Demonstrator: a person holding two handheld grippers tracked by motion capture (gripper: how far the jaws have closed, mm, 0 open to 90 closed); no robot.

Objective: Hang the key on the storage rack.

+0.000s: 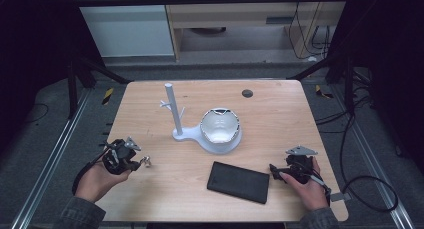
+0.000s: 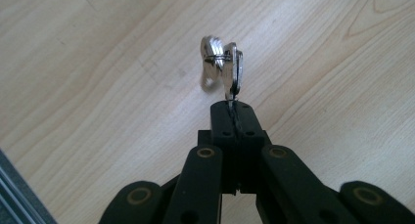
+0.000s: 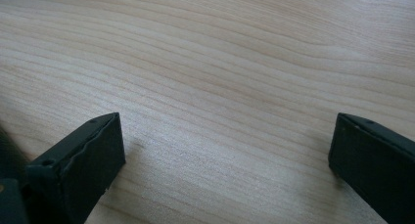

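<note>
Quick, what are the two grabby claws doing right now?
Left gripper: shut on the keys, pinching them at the jaw tips.
Right gripper: open, jaws wide apart over the table, holding nothing.

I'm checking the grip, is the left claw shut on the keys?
Shut: the left claw has its jaws pressed together on a key blade of the keys.

A light wooden table (image 1: 280, 109) stands on a grey floor (image 1: 45, 139). Metal rails (image 1: 55, 154) run along both sides. Behind it are a white wall (image 1: 125, 29) and a wooden cabinet (image 1: 235, 19). Black cables (image 1: 365, 184) lie on the floor.
</note>
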